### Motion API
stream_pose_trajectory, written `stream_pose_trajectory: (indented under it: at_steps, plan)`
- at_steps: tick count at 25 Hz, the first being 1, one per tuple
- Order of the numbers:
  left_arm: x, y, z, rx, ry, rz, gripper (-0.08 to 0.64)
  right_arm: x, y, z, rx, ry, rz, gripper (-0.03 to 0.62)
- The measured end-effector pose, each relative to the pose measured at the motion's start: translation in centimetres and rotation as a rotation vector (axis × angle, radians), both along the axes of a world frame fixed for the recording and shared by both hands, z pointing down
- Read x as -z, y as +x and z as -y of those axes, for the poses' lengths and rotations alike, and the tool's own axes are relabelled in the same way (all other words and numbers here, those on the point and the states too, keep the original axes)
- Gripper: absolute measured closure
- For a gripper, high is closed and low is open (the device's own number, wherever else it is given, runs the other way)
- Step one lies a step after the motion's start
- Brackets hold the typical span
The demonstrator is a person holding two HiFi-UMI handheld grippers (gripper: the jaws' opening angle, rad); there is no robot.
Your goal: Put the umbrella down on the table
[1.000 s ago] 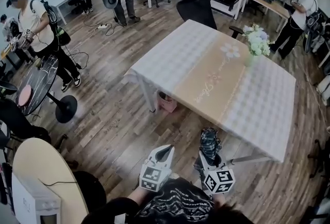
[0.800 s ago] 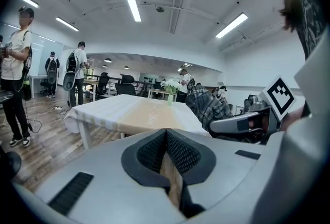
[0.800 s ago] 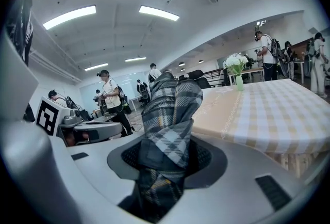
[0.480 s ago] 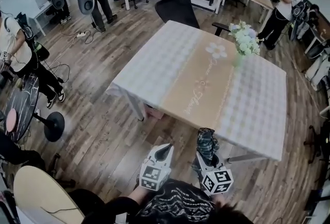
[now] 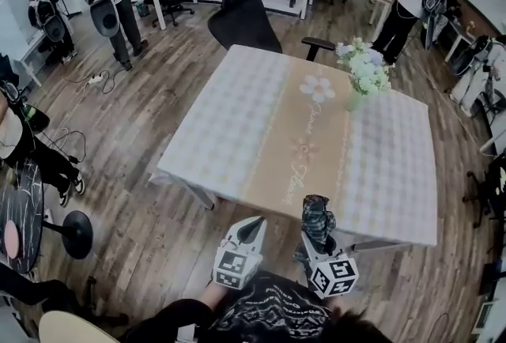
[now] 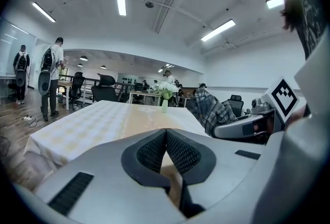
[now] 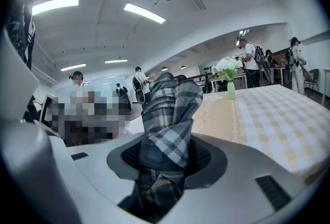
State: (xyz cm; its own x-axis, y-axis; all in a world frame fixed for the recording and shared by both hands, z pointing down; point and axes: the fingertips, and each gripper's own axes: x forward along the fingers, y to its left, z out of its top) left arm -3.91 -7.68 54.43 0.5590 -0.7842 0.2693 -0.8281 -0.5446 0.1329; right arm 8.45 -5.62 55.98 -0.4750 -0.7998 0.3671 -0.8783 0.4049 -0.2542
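In the head view, your right gripper holds the folded plaid umbrella. It stands nearly upright out of the fingers, and its top reaches the near edge of the counter. The umbrella is not on the counter; it hangs over the wooden floor just in front of you. Your left gripper hangs just beside it, on its left, and carries nothing. Toward the far side of the counter's checked cloth stands a slim vase holding a bunch of pale flowers, well apart from the umbrella. A dark office chair sits at the counter's far edge.

In the left gripper view, your fingers are clenched, pad against pad, with nothing between them. Beyond them lies the counter, with the vase and its flowers at the far end. The umbrella shows at the right, in the other gripper.

In the right gripper view, your fingers are grasping the umbrella. The dark pads press on its bundled fabric from both sides, and the plaid cloth rises between them, leaning slightly to the right. The counter stretches away on the right, and the vase stands upright on it with the flowers filling its mouth.
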Motion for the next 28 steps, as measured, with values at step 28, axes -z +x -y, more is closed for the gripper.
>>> stream_pose_trajectory:
  at_steps: [28]
  plan:
    - [-0.3,-5.8,13.4,0.019,0.001,-0.008,0.541,-0.3,-3.5,13.9,-0.039,-0.006,-0.065,0.407]
